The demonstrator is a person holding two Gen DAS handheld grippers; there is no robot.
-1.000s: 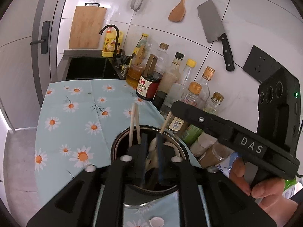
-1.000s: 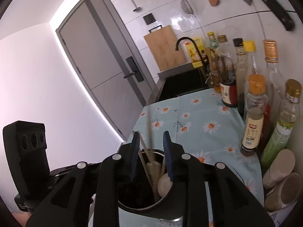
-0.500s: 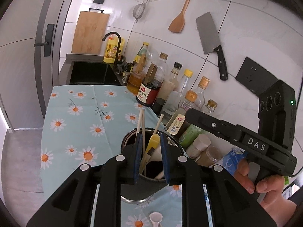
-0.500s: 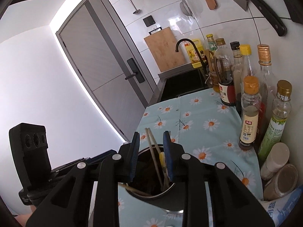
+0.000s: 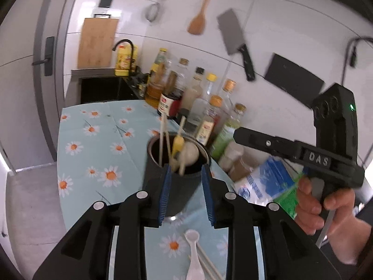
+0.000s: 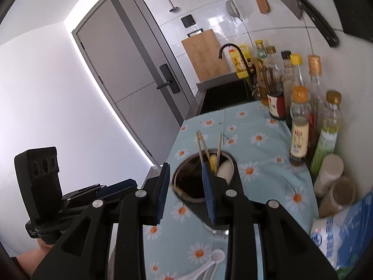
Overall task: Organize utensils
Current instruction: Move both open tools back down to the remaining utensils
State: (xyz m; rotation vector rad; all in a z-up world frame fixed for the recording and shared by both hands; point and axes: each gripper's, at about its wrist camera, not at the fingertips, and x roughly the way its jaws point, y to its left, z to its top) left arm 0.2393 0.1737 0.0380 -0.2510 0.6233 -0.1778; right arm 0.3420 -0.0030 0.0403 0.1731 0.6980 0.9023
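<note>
Grippers pulled back from the utensil holder

Both tools are now farther from the utensil holder [image 5: 177,175] than one second ago. Then, the left hand-held gripper [image 5: 185,193] had its blue pads down inside the cup's mouth, among the sticks. Now the pads frame the dark cup from the near side, and more of the flowered surface [image 5: 93,158] shows in front of it. Its jaws have just been opening; nothing is held between them, so it stands open and empty. The right hand-held gripper [image 6: 184,191] has also drawn back and hovers just before the cup's rim, jaws apart with no utensil in them.

The holder stands on the surface beside the row of bottles [image 5: 209,107]. Inside it are chopsticks [image 5: 163,140], a yellow-handled piece [image 5: 177,145] and a pale rounded spoon head [image 5: 190,154]; these look settled in the cup.

Judging from this, one deposit is finished. A white spoon [image 5: 193,252] and more loose chopsticks [image 5: 209,263] lie on the surface near the gripper bodies, so the work is not complete. These are probably the next items to collect.
</note>
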